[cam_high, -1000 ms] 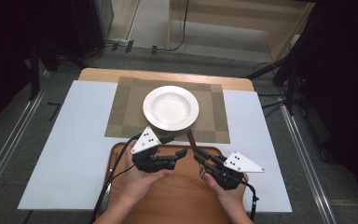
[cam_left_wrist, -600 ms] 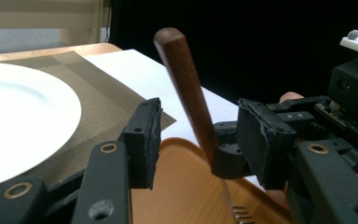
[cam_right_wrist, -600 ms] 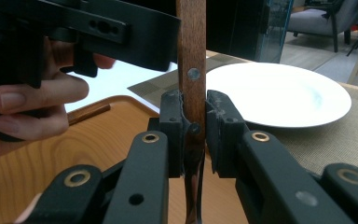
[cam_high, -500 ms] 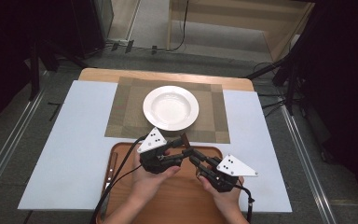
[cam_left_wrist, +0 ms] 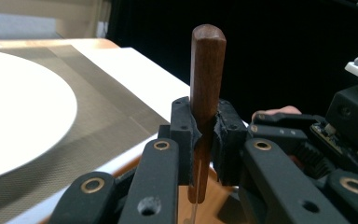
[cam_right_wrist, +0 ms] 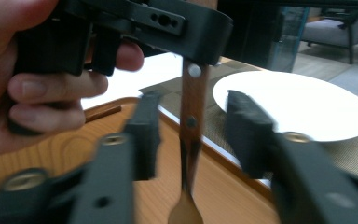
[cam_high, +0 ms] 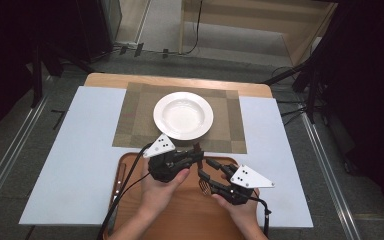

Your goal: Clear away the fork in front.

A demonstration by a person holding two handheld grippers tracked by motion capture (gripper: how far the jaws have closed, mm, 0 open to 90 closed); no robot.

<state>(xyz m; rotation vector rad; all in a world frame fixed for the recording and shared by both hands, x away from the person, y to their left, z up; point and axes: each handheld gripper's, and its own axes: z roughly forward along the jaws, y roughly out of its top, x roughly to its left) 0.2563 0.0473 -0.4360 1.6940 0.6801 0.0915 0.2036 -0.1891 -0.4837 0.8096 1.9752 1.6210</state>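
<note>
A: So, handover status?
B: Left tool [cam_left_wrist: 205, 135] clamps the wooden-handled fork [cam_left_wrist: 207, 79] above the tray [cam_high: 180, 210]; right tool [cam_right_wrist: 191, 135] has just been opening, pads clear of it.
A: Left?
B: Likely placing it by the plate [cam_high: 183, 115].

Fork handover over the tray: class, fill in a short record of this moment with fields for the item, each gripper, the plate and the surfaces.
Item: wooden-handled fork, upright
Left gripper: shut on the fork handle; jaws have just been closing
Right gripper: open, pads apart on either side of the fork; jaws have just been opening
Plate: white, empty, on the woven placemat
Tray: wooden, under both hands
</note>
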